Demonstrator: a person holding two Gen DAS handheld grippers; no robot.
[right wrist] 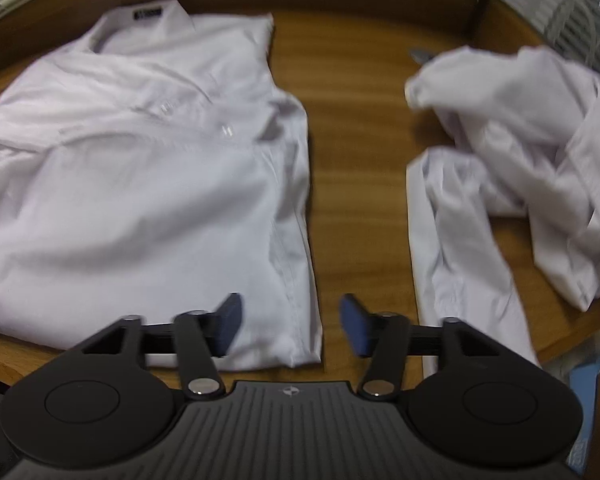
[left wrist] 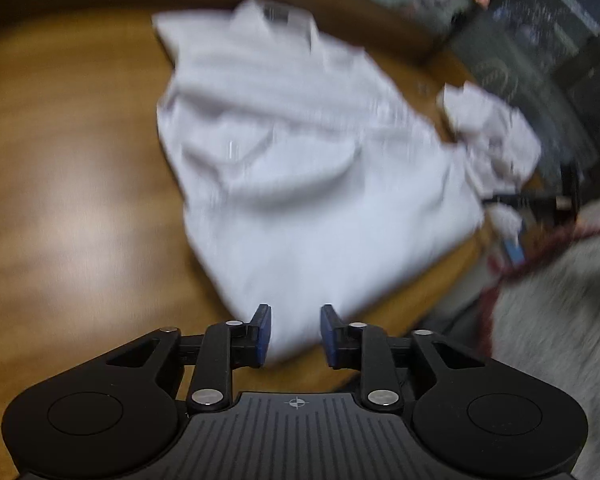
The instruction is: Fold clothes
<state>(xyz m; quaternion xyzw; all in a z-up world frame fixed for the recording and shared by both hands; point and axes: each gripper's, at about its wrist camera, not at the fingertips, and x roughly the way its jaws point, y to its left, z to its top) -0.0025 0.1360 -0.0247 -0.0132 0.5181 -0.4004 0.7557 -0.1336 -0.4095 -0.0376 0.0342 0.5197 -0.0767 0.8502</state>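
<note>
fingers [left wrist: 262, 332] of the left gripper [left wrist: 296, 334] stand partly apart, blue pads facing each other with only air between them; the hem of the folded white shirt [left wrist: 300, 152] lies below the gap, not pinched. fingers [right wrist: 230, 326] of the right gripper [right wrist: 292, 326] stand wider, holding nothing, hanging over the shirt's near right corner [right wrist: 300, 320] and the bare strip of wooden table [right wrist: 356, 160] beside it.

the folded white shirt [right wrist: 140, 168] lies flat on the round table [left wrist: 72, 184], collar and dark label [right wrist: 148, 13] at the far end, 2 buttons showing down its front. to its right, well apart across bare wood, sits a crumpled white garment [right wrist: 540, 152], with 1 long sleeve [right wrist: 452, 248] trailing toward the near edge, just beside the right gripper's outer finger. nothing lies between the grippers and the shirt.

both views are smeared by motion blur, the left wrist view more so. in it the crumpled garment [left wrist: 496, 136] is a pale lump at the table's rim, and the dark clutter [left wrist: 540, 60] beyond cannot be made out. a grey furry surface with a red edge [left wrist: 540, 292] fills the lower right; what it is i cannot tell. in the right wrist view the shirt's left side runs out of frame, and a blue thing [right wrist: 584, 380] at the lower right is cut off and unclear.
</note>
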